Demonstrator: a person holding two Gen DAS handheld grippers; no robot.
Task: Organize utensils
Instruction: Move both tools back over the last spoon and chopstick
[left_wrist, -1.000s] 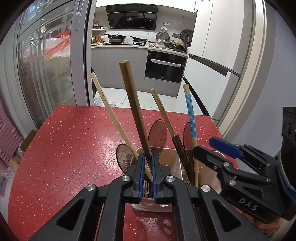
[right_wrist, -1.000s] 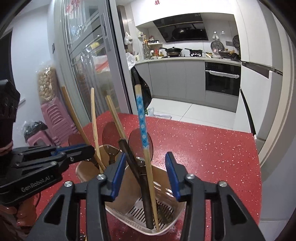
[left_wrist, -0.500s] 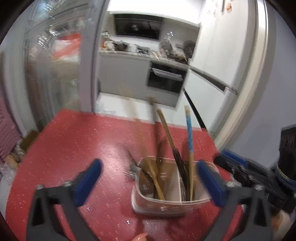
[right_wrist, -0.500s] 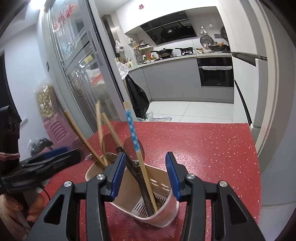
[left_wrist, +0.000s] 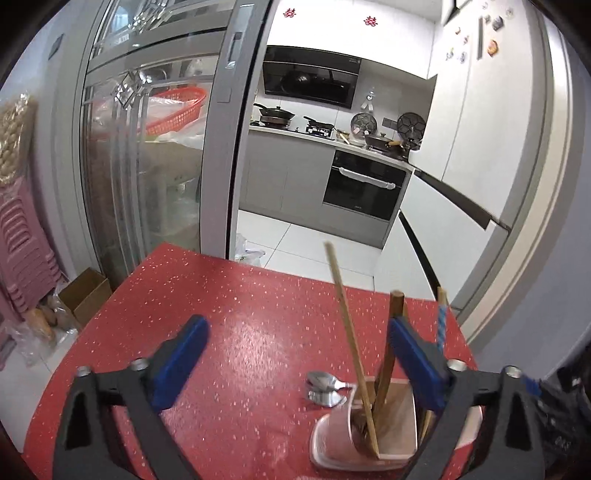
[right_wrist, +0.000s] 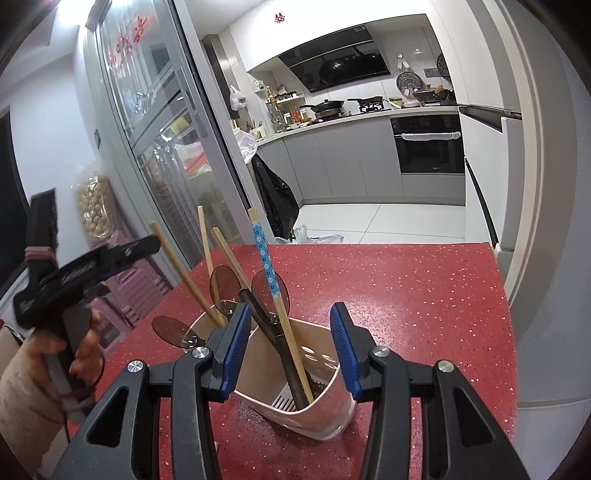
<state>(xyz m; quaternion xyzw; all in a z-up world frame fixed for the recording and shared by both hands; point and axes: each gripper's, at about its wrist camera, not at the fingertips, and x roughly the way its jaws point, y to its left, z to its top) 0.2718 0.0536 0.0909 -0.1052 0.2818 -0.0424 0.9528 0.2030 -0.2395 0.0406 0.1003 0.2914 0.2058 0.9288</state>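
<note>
Left tool: jaws spread as wide as they go, nothing between the blue pads, only bare red counter. A second ago it was clenched on a wooden chopstick standing in the holder; that chopstick is now released and the tool has pulled back and up, so the holder sits low right in its view instead of dead centre. In the right wrist view the left tool shows at far left, held in a hand, clear of the utensils.

Utensil holder: pale plastic, on the counter near its right edge, tilted. Wooden chopsticks lean out of it, a blue-patterned chopstick and a dark-handled utensil stand in the near compartment, brown spoons poke up behind. One metal spoon rests against the holder's left outer wall.

Right tool: half-closed jaws straddle the holder, same gap as before; whether the pads press its walls I cannot tell.
</note>
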